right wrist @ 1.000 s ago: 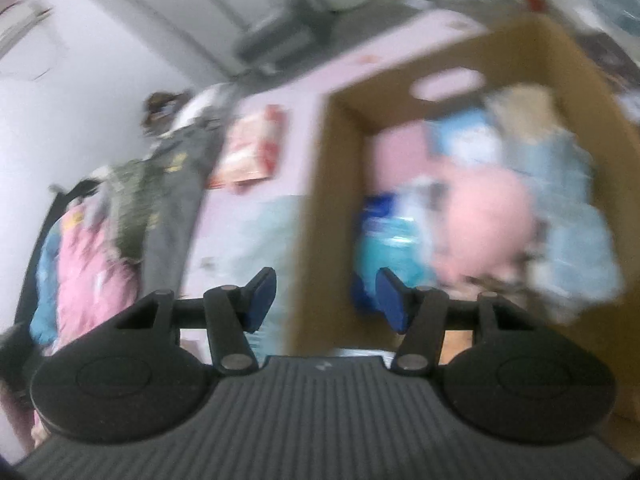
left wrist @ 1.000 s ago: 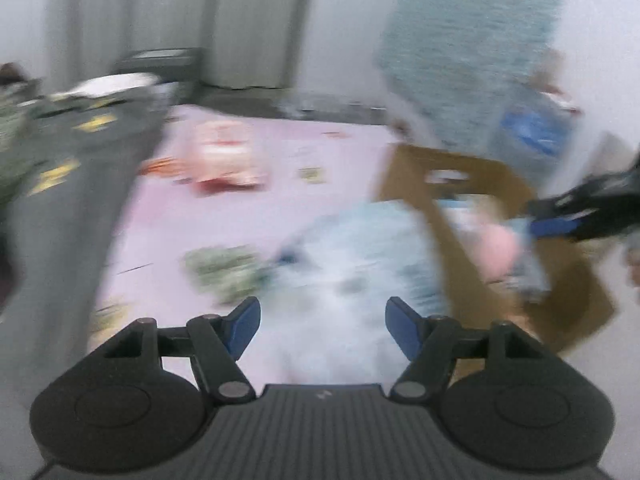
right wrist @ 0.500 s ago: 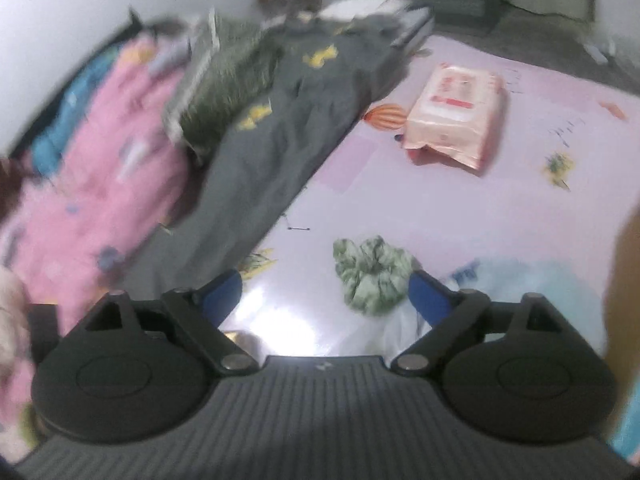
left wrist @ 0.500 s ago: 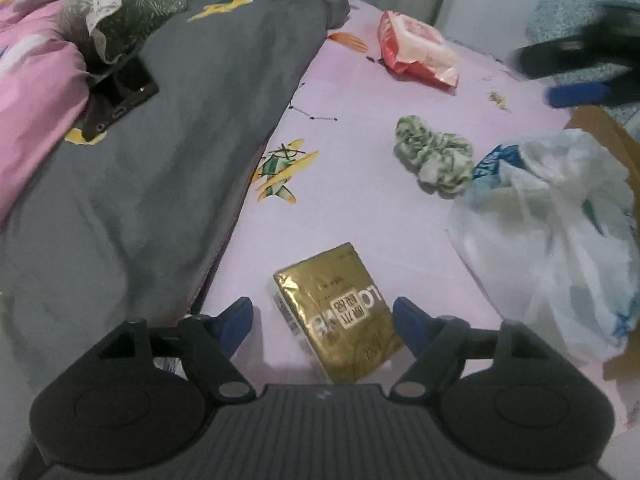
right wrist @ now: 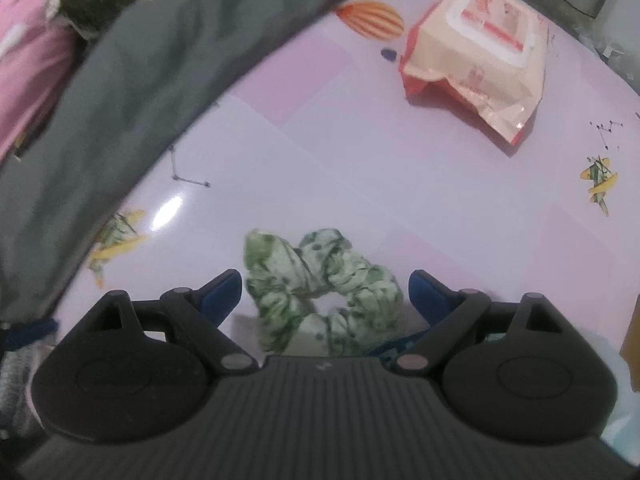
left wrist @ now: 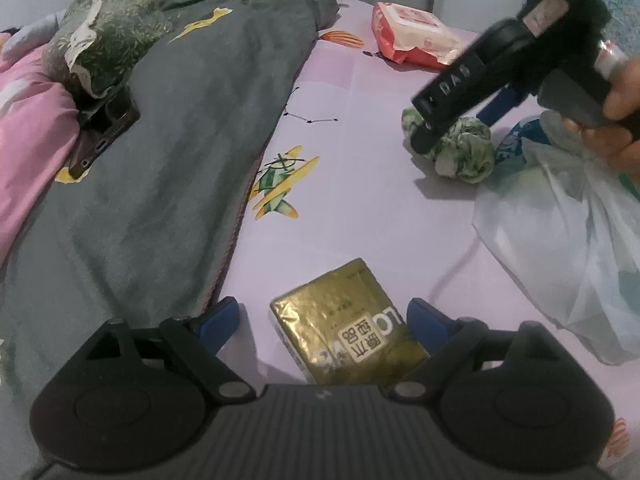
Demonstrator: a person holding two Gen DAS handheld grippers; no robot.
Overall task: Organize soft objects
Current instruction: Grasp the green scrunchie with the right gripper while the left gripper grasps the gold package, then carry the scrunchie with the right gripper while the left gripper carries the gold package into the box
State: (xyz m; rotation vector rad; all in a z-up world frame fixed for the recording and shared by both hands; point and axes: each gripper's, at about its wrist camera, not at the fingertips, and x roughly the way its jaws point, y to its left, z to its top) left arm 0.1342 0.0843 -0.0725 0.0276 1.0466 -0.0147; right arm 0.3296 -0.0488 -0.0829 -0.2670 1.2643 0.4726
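Note:
A gold foil packet lies on the pink sheet between the blue pads of my left gripper. Its jaws are opening and stand clear of the packet. My right gripper hangs open over a green and white scrunchie, which lies between its fingers untouched. In the left wrist view that scrunchie shows under the right gripper's black body, held by a hand. A pink wipes pack lies farther back.
A grey blanket with a green cushion and a dark device covers the left of the bed. A crumpled white plastic bag lies right of the packet. A brown box edge shows at far right.
The right gripper swung away from the cardboard box, came down over the scrunchie and opened wide. The left gripper dropped toward the gold packet, then held still while its jaws widened.

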